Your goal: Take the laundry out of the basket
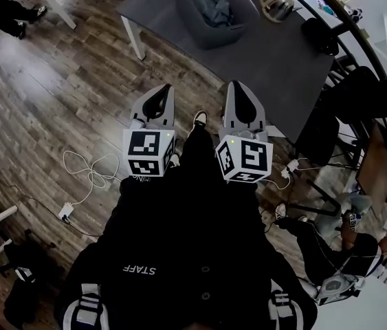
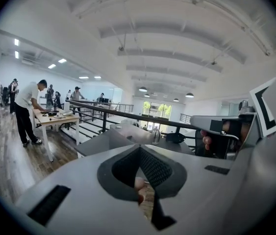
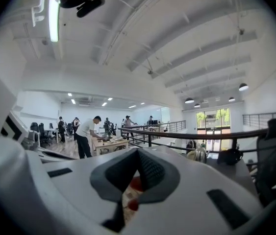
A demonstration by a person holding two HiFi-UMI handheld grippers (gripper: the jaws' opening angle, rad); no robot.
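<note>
A grey laundry basket (image 1: pixel 210 16) holding bluish-grey clothes (image 1: pixel 215 7) stands on the dark grey table (image 1: pixel 282 67) at the top of the head view. Both grippers are held close to my body, short of the table and pointing toward it. The left gripper (image 1: pixel 161 93) has its jaws together with nothing between them, and so does the right gripper (image 1: pixel 238 89). In the left gripper view the left gripper (image 2: pixel 138 150) aims level across the table (image 2: pixel 106 140). In the right gripper view the right gripper (image 3: pixel 137 153) is shut and empty.
A metal kettle (image 1: pixel 275 5) and a black object (image 1: pixel 319 36) sit on the table's right part. Black chairs (image 1: pixel 361 95) stand to the right along a railing. White cables (image 1: pixel 90 174) lie on the wood floor at left. A seated person (image 1: pixel 344 253) is at lower right.
</note>
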